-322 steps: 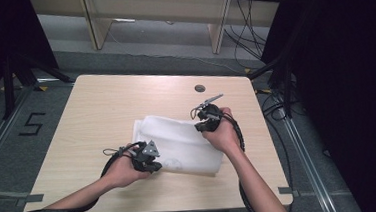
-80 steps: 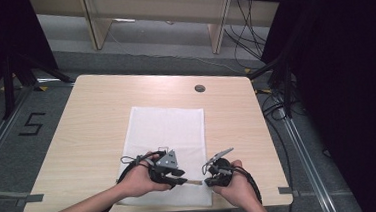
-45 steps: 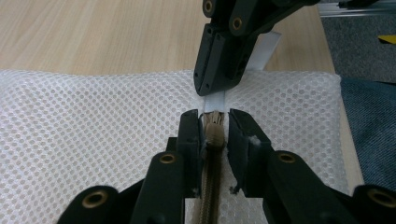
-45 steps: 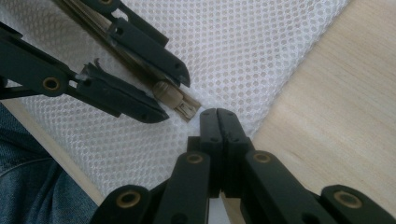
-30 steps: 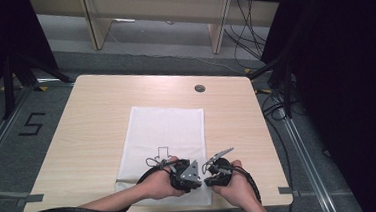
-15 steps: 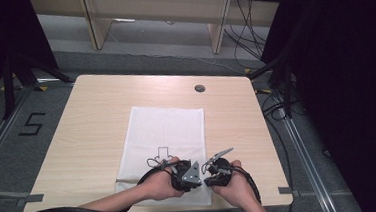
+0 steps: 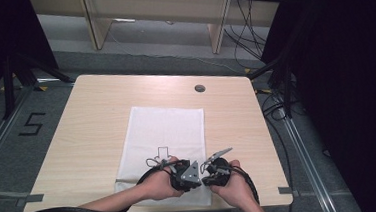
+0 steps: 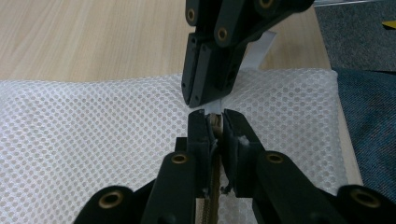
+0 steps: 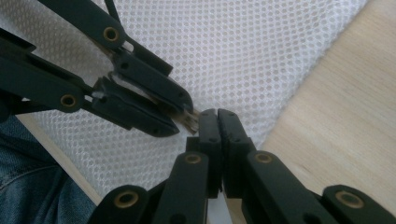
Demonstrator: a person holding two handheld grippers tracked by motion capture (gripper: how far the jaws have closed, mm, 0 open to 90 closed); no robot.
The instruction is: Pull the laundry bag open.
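**Two grippers meet at the near edge of a mesh bag**

From above, a white mesh bag (image 7: pixel 164 142) lies flat on a wooden table (image 7: pixel 91 117), both hands at its near right corner. The left gripper view shows the left gripper (image 8: pixel 215 122), whose jaws have just been closing, clamped on the bag's zipper (image 8: pixel 215 120). The right gripper view shows the right gripper (image 9: pixel 217 116) clenched, tip to tip with the left; what it pinches is hidden.

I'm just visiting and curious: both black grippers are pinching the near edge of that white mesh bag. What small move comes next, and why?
Probably the left gripper draws the zipper pull along the white mesh bag while the right gripper anchors its white tab: both are shut, tip to tip.
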